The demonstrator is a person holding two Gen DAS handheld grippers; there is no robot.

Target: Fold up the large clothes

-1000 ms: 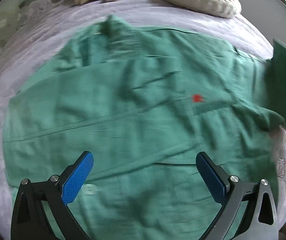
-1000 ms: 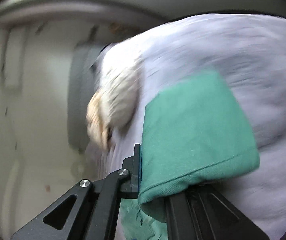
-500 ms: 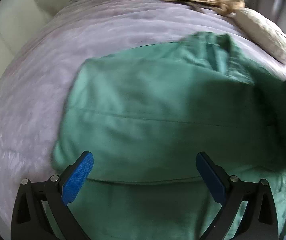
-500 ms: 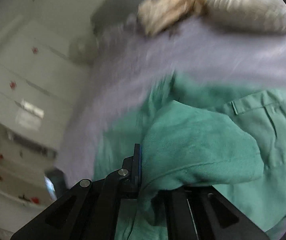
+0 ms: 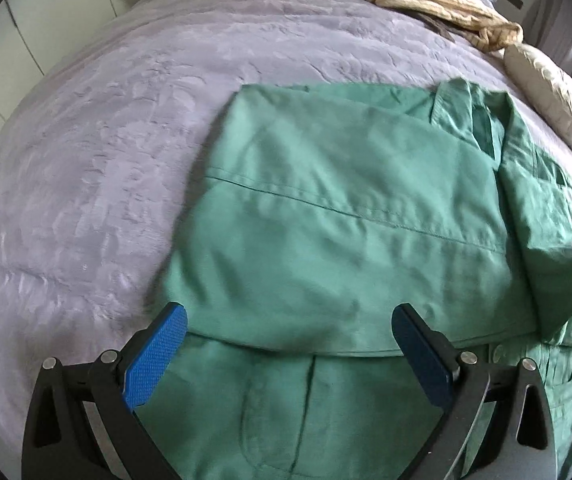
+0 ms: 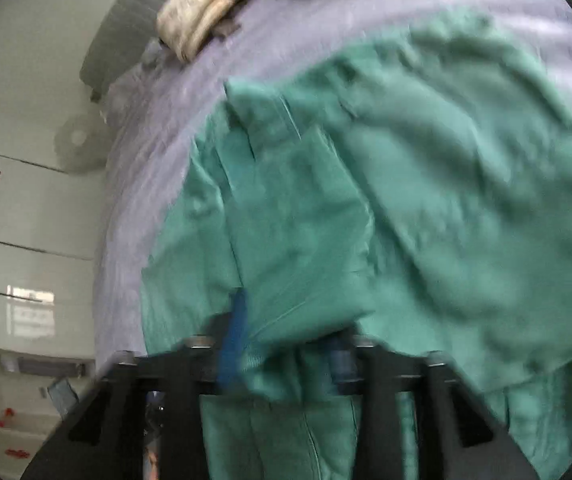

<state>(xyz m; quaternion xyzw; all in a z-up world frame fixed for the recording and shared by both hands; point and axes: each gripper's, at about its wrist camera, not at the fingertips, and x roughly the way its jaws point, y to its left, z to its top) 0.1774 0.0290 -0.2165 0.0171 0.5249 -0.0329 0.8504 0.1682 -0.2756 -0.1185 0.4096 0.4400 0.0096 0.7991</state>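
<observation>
While the large green cotton shirt [image 5: 338, 232] lies partly folded on the lilac quilted bedspread [image 5: 98, 152], the left gripper [image 5: 290, 352] hovers over its near hem, jaws wide apart and empty. From the right wrist, the right gripper [image 6: 286, 344] is opening, a green fold between its pads.

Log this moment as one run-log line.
left gripper: open, empty, above green shirt | right gripper: jaws opening, shirt fold between them | bed: shirt partly folded
</observation>
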